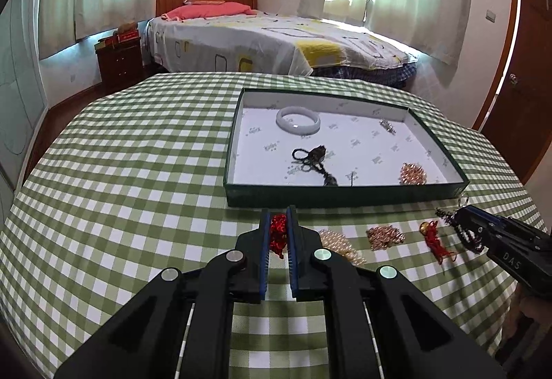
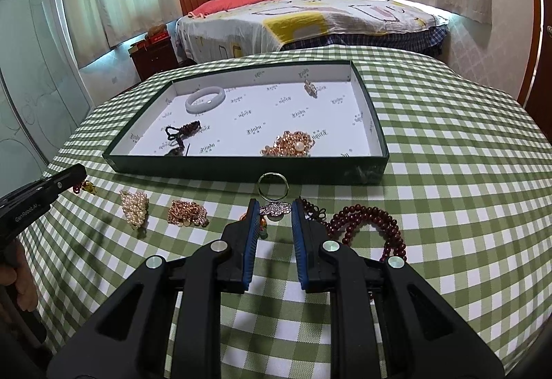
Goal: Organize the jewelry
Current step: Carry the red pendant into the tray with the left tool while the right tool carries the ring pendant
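I see the green tray (image 2: 371, 123) with a white bangle (image 2: 205, 99), a dark cord piece (image 2: 183, 132), a gold cluster (image 2: 289, 144) and a small brooch (image 2: 310, 88) inside. In front on the checked cloth lie pearls (image 2: 134, 208), a gold chain (image 2: 188, 213), a ring (image 2: 272, 186) and dark red beads (image 2: 365, 223).

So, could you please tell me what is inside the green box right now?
Inside the green box lie a white bangle, a dark corded piece, a small silver piece and a rose-gold cluster with a pearl. The near wall hides a strip of the floor.
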`<act>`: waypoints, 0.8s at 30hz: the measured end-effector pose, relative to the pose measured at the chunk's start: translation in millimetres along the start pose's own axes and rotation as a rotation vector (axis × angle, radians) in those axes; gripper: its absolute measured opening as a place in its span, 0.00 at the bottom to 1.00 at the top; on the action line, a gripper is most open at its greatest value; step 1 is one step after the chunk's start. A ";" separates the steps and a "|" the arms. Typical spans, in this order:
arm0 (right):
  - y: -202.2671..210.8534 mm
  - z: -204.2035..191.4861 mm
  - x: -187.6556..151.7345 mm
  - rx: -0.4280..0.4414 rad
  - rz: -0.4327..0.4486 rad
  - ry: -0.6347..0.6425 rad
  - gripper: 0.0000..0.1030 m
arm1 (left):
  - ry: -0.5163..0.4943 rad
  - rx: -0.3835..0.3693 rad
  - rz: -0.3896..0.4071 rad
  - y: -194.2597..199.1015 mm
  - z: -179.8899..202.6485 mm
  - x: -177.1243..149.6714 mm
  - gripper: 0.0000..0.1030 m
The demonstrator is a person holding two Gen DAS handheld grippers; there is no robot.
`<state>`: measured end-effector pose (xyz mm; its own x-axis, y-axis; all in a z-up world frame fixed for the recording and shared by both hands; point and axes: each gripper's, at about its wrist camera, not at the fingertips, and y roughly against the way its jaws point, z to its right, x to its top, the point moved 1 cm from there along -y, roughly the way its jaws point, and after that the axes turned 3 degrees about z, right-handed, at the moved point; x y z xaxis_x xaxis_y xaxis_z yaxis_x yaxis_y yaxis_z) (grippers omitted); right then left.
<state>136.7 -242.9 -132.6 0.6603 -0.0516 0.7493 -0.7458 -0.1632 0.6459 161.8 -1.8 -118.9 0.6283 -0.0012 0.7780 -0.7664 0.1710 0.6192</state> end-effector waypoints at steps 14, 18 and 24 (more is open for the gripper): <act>-0.4 8.6 53.7 0.010 0.085 -0.014 0.18 | -0.022 -0.092 0.094 -9.9 33.9 51.4 0.09; -11.8 12.9 77.9 0.010 0.107 -0.014 0.18 | -0.036 -0.124 0.113 -29.5 49.6 74.1 0.09; -51.8 22.0 108.0 -0.010 0.096 0.005 0.19 | -0.041 -0.144 0.103 -78.5 70.8 102.9 0.09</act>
<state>248.6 -261.6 -88.3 0.5853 -0.0616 0.8085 -0.8065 -0.1474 0.5726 277.2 -85.1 -79.9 0.5393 -0.0165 0.8420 -0.7974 0.3116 0.5168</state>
